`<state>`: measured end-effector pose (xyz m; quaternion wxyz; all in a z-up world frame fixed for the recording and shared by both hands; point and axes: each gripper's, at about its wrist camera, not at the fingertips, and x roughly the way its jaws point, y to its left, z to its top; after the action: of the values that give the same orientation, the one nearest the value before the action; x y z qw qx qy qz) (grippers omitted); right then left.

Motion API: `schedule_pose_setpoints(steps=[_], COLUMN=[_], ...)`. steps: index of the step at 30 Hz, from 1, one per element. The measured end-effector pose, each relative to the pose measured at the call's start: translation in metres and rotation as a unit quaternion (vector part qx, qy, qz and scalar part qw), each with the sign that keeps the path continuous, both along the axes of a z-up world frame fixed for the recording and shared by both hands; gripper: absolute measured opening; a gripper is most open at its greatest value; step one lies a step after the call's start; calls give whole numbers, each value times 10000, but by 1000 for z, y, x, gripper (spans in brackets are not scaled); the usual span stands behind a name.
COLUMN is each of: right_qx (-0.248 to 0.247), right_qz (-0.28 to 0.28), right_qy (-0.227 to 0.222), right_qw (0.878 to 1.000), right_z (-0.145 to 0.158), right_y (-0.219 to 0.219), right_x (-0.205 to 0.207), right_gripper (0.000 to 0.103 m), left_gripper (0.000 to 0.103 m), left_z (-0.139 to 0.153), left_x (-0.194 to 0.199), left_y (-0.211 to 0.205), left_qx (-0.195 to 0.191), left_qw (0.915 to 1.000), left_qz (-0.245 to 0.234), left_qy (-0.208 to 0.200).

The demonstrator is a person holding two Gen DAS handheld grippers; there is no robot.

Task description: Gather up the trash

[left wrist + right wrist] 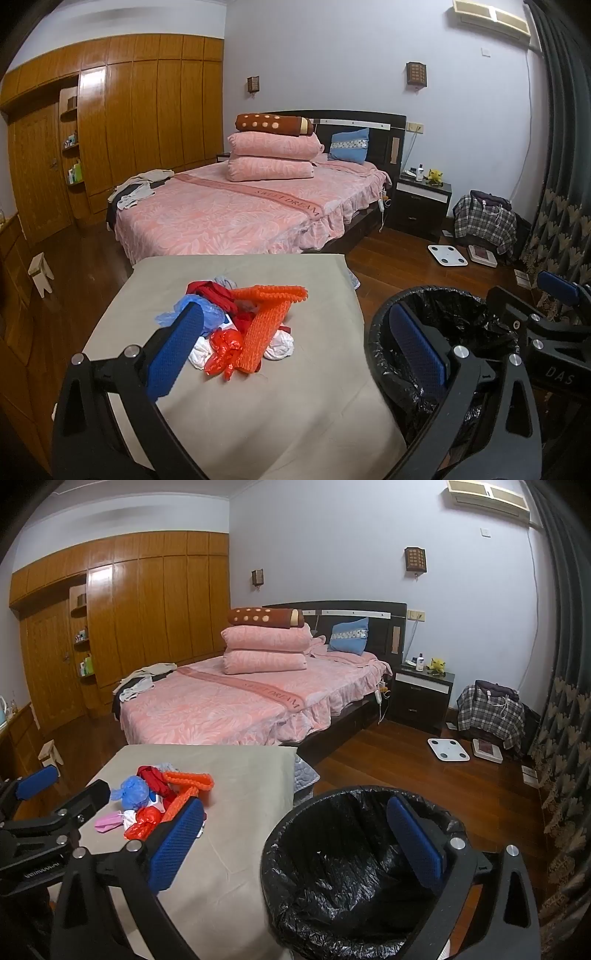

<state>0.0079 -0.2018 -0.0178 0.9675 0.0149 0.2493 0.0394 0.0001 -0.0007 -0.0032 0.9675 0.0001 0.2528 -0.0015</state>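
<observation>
A pile of trash (243, 325) lies on a beige-covered table (236, 413): orange foam netting (266, 325), red plastic bags, a blue bag (177, 314) and white crumpled pieces. The pile also shows in the right wrist view (159, 805). A bin with a black liner (351, 871) stands right of the table; it shows in the left wrist view (443, 332) too. My left gripper (295, 350) is open and empty, just short of the pile. My right gripper (295, 842) is open and empty, spanning the table edge and the bin.
A pink bed (236, 206) with stacked pillows stands behind the table. A dark nightstand (421, 206), a white scale (447, 254) and a plaid-covered bag (484, 221) are at the right. Wooden wardrobes (140, 122) line the left wall. Curtains (561, 221) hang at the far right.
</observation>
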Motion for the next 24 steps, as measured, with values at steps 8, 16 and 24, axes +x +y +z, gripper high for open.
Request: schedule_pose_setpoints(steps=[8, 16, 24], right_qx=[-1, -12, 27], right_qz=[-1, 19, 126], right_qy=[-4, -15, -4], right_qw=[10000, 10000, 9999], right_z=[0, 0, -4], right_y=[0, 2, 9], right_x=[1, 2, 10], right_gripper=[97, 97, 97], left_gripper=[98, 98, 98], left_z=[0, -5, -7], left_x=[0, -1, 2], left_y=[0, 6, 25], left_qx=[-6, -13, 22], left_qw=[10000, 10000, 9999], left_qz=[5, 30, 156], left_qy=[-1, 1, 13])
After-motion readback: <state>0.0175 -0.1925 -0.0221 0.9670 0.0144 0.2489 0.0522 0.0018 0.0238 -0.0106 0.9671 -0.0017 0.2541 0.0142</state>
